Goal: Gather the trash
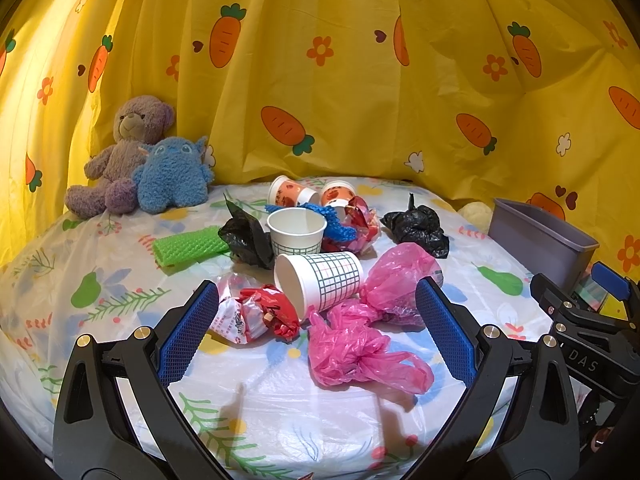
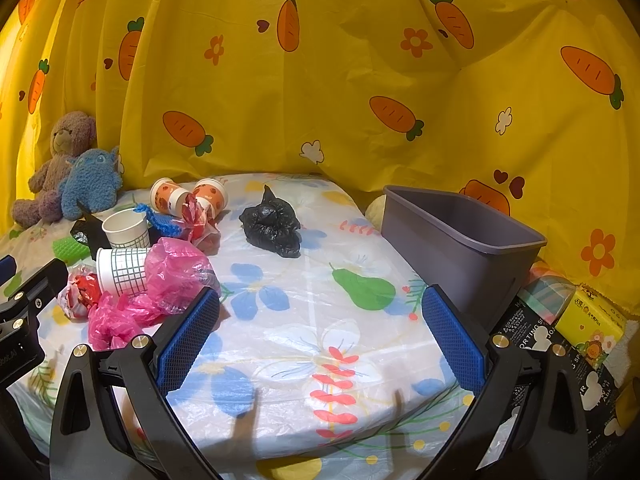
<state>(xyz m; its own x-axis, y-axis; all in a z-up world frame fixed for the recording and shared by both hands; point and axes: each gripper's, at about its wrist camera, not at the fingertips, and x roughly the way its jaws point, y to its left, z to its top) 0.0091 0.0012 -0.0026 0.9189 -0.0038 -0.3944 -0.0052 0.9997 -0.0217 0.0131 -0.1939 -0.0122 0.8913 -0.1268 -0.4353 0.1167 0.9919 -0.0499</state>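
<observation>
Your left gripper [image 1: 316, 320] – jaws apart, like the right gripper's [image 2: 320, 328] – faces the pink bag [image 1: 360, 348] dead ahead, while the bin [image 2: 460, 236] sits at the table's right edge, nearer your right.

The left gripper [image 1: 316, 332] hangs over the table [image 1: 280, 408] with its blue pads spread wide, holding nothing. Between and just beyond them lie a tipped checked paper cup [image 1: 320, 282], crumpled pink plastic bags [image 1: 360, 344] and a red-and-white wrapper [image 1: 256, 316]. Farther back an upright cup [image 1: 297, 230], black bags [image 1: 418, 228] and a green mesh sleeve [image 1: 188, 246]. A grey bin [image 1: 540, 240] stands at the right edge.
</observation>
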